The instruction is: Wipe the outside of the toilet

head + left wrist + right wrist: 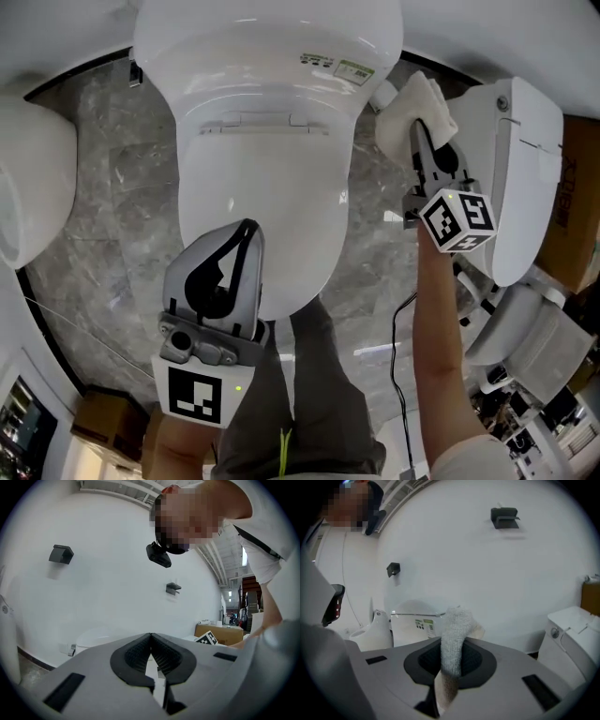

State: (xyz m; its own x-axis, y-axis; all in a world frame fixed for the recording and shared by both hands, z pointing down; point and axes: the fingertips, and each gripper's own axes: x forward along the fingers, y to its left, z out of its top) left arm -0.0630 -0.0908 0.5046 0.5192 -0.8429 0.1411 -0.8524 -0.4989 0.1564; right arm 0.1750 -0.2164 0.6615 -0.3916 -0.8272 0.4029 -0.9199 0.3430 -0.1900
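A white toilet (262, 178) with its lid down fills the middle of the head view, its tank (267, 47) at the top. My left gripper (246, 229) hovers over the front left of the lid, shut and empty; in the left gripper view its pads (140, 651) meet at the tip. My right gripper (418, 131) is to the right of the tank, shut on a white cloth (412, 108). In the right gripper view the cloth (454, 634) sticks up from between the jaws, with the labelled tank (417, 623) behind it. Whether the cloth touches the toilet is unclear.
A second white toilet (525, 169) stands close on the right, and a white fixture (28, 187) sits at the left edge. The floor is grey marble (112, 206). A cardboard box (577, 206) is at the far right. The person's legs (309, 394) are below the bowl.
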